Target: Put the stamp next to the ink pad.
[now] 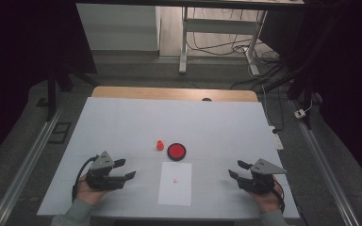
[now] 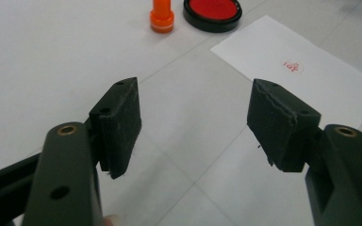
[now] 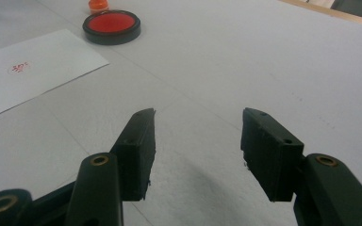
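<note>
Two tools rest low over the white worktop (image 1: 122, 122), both with jaws apart and holding nothing: the left tool (image 1: 125, 169) at seven o'clock, the right tool (image 1: 235, 170) at four. The orange stamp (image 1: 160, 145), cut off in both tool views, stands just beside the red ink pad (image 1: 176, 151) near centre. The paper sheet (image 1: 175, 183) carries a red mark too small to read.

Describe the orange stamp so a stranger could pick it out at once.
Start at the white sheet of paper lying near the front middle of the table. Just beyond its far edge sits a round black ink pad with a red centre. The orange stamp stands upright immediately left of that pad: small, narrow, the one orange thing.
</note>
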The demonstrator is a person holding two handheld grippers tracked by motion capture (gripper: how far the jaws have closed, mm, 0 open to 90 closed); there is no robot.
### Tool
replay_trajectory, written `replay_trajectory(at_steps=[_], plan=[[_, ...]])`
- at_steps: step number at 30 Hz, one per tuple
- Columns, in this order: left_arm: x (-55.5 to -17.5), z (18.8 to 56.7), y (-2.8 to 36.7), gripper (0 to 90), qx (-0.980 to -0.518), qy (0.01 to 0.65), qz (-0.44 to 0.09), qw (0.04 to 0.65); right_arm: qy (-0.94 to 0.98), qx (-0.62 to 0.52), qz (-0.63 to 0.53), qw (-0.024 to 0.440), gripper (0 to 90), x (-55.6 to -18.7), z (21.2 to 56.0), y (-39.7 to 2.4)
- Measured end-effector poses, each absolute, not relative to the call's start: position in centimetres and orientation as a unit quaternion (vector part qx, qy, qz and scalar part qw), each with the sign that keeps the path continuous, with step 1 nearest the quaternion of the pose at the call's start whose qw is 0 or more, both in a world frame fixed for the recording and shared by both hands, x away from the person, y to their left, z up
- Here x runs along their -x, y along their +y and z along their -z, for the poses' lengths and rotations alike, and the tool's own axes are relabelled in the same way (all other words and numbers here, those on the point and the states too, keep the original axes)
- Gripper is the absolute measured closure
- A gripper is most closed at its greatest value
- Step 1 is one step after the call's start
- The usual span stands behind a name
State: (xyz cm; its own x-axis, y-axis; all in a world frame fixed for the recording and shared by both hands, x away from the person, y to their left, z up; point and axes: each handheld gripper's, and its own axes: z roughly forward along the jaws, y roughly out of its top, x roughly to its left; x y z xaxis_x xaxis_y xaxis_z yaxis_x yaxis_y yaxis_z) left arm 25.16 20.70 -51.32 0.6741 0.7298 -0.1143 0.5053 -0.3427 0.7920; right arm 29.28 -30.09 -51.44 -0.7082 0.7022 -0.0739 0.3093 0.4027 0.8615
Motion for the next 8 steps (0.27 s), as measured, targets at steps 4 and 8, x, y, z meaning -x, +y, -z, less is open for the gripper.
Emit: replay_trajectory(at_steps=[4,8], plan=[[-25.01,51.22,20.89,35.6,-0.808,0.381,-0.13,0.431,0.806,-0.312,-0.451,0.223,45.0,-29.22,51.23,-30.14],[-25.02,51.22,20.9,35.6,-0.809,0.38,-0.128,0.43,0.808,-0.307,-0.449,0.228,44.9,-29.1,51.12,-30.02]])
